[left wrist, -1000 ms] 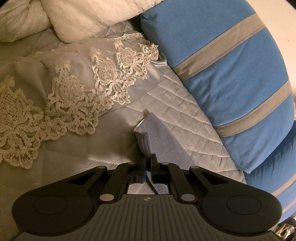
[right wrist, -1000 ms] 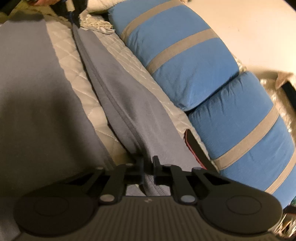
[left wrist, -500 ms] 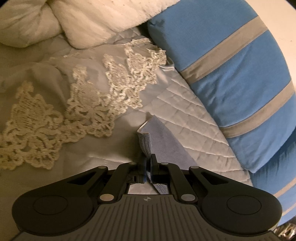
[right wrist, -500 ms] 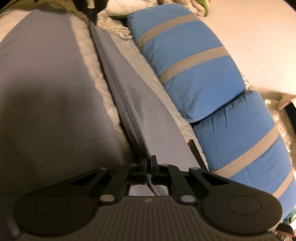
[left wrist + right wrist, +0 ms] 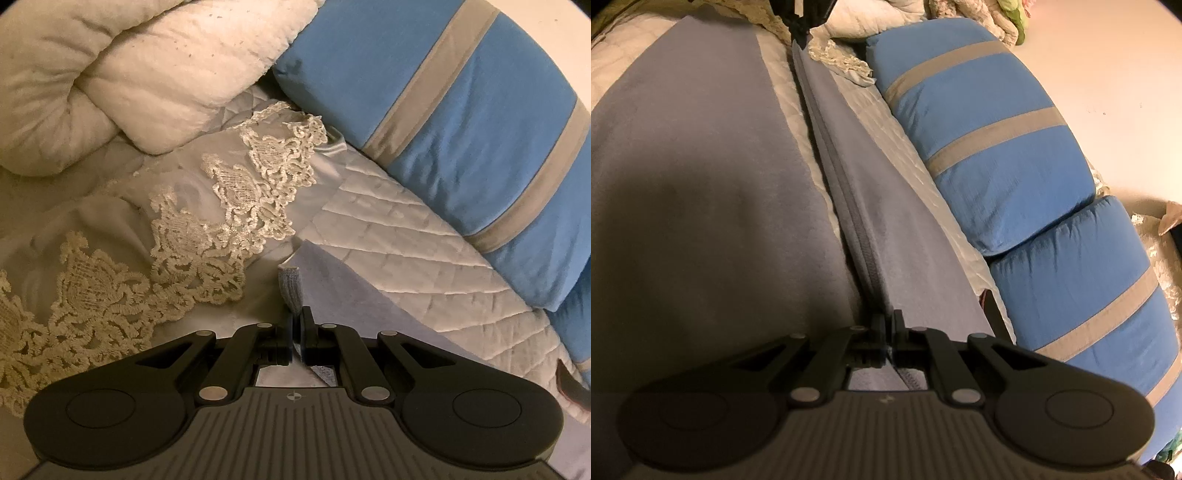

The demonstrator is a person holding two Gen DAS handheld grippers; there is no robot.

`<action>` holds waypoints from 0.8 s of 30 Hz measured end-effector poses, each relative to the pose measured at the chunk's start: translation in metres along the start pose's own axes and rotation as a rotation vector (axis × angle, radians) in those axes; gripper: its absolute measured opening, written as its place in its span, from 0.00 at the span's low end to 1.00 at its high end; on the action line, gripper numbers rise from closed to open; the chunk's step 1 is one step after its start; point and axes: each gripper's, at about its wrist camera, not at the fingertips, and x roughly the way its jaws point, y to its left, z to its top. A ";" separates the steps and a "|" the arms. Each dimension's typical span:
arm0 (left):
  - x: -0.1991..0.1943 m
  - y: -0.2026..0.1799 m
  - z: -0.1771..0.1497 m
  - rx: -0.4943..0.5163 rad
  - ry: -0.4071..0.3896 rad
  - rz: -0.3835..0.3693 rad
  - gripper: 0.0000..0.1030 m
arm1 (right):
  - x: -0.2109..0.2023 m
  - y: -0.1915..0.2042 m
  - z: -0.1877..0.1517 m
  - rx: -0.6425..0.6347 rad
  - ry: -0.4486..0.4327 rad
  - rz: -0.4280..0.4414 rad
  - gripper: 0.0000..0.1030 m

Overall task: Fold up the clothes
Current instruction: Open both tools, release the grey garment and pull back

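A grey-blue garment lies spread on a quilted white bedspread. One long edge of it is lifted and stretched taut between my two grippers. My right gripper is shut on the near end of that edge. My left gripper is shut on the far end, where a ribbed cuff sticks out past the fingertips. The left gripper also shows at the top of the right wrist view.
Two blue pillows with grey stripes lie along the right side. A lace-trimmed cloth and a cream plush blanket lie ahead of the left gripper. A dark red object sits beside the pillow.
Both grippers have lifted and pulled the garment's edge tauter. The left view has drawn back, so the plush blanket fills more of it. Both stay shut.
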 end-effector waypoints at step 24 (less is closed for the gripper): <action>0.019 -0.073 0.021 0.411 -0.100 -0.029 0.46 | -0.022 -0.040 0.016 0.267 -0.083 -0.036 1.00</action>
